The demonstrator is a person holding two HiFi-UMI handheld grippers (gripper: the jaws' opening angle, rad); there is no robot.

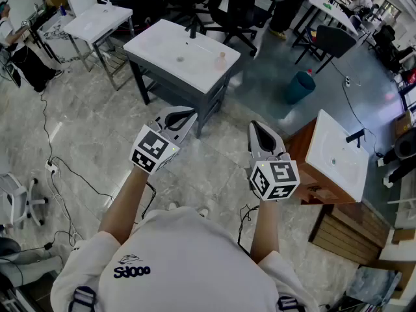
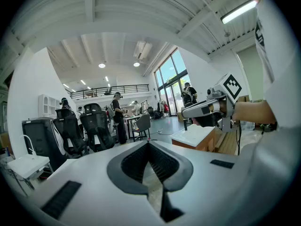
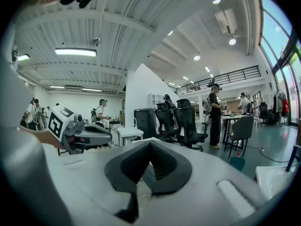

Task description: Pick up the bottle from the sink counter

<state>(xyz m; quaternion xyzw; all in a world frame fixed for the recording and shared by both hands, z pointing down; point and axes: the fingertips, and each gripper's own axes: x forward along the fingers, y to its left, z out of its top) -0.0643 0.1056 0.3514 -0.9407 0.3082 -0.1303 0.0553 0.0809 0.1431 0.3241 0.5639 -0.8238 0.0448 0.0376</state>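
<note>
The small pinkish bottle [image 1: 221, 60] stands upright on the white sink desk [image 1: 162, 44], near its right end and to the right of the black faucet [image 1: 192, 31]. It is well apart from both tongs. The left tongs [image 1: 185, 117] and the right tongs [image 1: 259, 130] are side by side over the grey floor [image 1: 97, 129], each pressed together with nothing between.

You have open floor [image 1: 218, 158] under and between your left claw [image 1: 184, 117] and right claw [image 1: 260, 130]. Straight ahead of the left claw stands the sink counter [image 1: 162, 47]. Its top is free to pass over, save a faucet [image 1: 192, 30] at the back and a bottle [image 1: 221, 60] at the right end. A wooden cabinet [image 1: 305, 158] stands close to the right of the right claw, with a bin [image 1: 299, 86] farther ahead.
</note>
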